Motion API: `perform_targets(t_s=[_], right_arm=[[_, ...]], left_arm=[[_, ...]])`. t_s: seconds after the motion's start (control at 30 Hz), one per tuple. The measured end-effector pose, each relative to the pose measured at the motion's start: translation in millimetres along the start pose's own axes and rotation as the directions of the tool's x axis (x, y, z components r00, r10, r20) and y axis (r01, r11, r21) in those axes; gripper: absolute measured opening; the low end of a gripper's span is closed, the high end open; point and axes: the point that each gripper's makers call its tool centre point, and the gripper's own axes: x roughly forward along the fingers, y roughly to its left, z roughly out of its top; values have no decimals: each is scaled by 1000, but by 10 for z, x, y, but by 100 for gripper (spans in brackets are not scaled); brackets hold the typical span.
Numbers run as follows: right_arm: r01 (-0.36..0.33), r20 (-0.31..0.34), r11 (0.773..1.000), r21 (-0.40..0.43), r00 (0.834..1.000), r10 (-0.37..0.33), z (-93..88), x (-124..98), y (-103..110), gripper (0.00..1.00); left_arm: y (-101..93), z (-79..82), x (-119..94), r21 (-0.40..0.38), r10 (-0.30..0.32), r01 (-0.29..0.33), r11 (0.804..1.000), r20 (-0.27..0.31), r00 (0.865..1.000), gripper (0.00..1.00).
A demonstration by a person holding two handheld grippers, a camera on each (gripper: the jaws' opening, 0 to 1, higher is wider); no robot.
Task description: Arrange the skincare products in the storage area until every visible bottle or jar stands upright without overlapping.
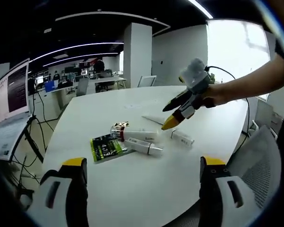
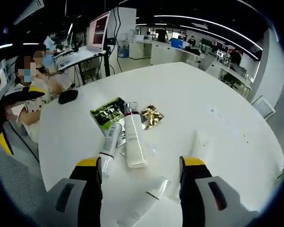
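The left tool (image 1: 143,170) is released: its two jaws stand wide apart at 6 o'clock of the left gripper view, above the white surface (image 1: 146,198), with nothing between them. The right tool (image 2: 141,165) is likewise released, its jaws spread at 6 o'clock of the right gripper view, with nothing gripped.

In the left gripper view the right tool (image 1: 173,120) enters at 2 o'clock, held by a hand (image 1: 217,94), its yellow tips pointing down toward the products.

Products, right gripper view:
- A white bottle (image 2: 134,139) lies flat near centre, its dark cap toward 12 o'clock.
- A white tube (image 2: 109,144) lies flat just beside it at 9 o'clock.
- A green packet (image 2: 106,112) lies at 11 o'clock of the bottle, partly under the tube.
- A gold sachet (image 2: 151,116) lies at 1 o'clock of the bottle.
- A second white tube (image 2: 144,198) lies flat between the jaws at 6 o'clock.
- A white tube (image 2: 201,144), standing, is at 3 o'clock of the bottle.

A black mouse (image 2: 67,96) rests on the surface at 10 o'clock.
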Motion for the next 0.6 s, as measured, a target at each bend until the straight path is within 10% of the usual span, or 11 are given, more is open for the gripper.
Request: perform_targets(t_s=[0.6], right_arm=[[-51,-102,998,-47,994,46,70,629,57,56]], left_arm=[[5,-39,14,-6,-1,1,1000,-14,1000,91]])
